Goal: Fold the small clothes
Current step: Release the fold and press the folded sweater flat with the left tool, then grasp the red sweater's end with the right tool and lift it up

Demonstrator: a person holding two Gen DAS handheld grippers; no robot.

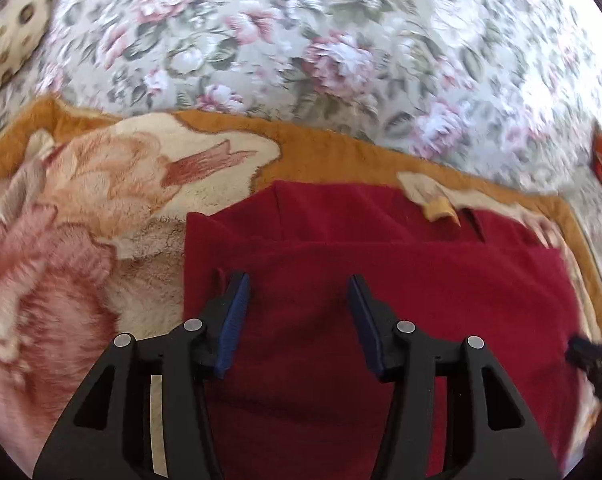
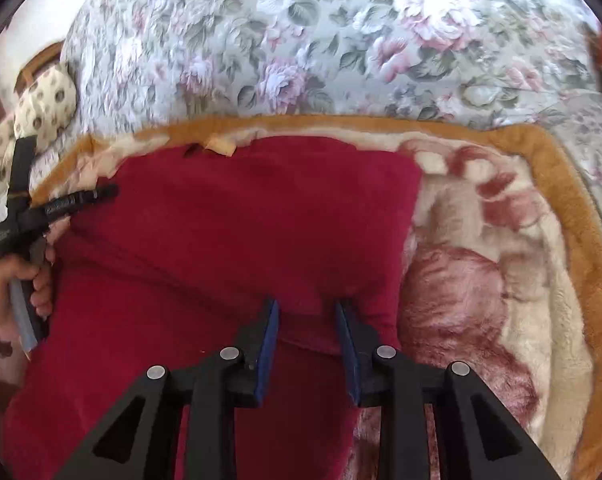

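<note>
You are working over 1 red garment lying on the plush blanket spread over the floral bed cover. Your left gripper is hovering with its jaws standing moderately wide over the cloth's left part, gripping nothing. Your right gripper is standing narrower, with a bunched fold between its pads; I cannot tell whether they are pinching it. Make sure both edges are held evenly before carrying the fold across, keeping the layers aligned. I am counting 1 garment, 1 blanket, 2 grippers and 1 spotted pillow.
</note>
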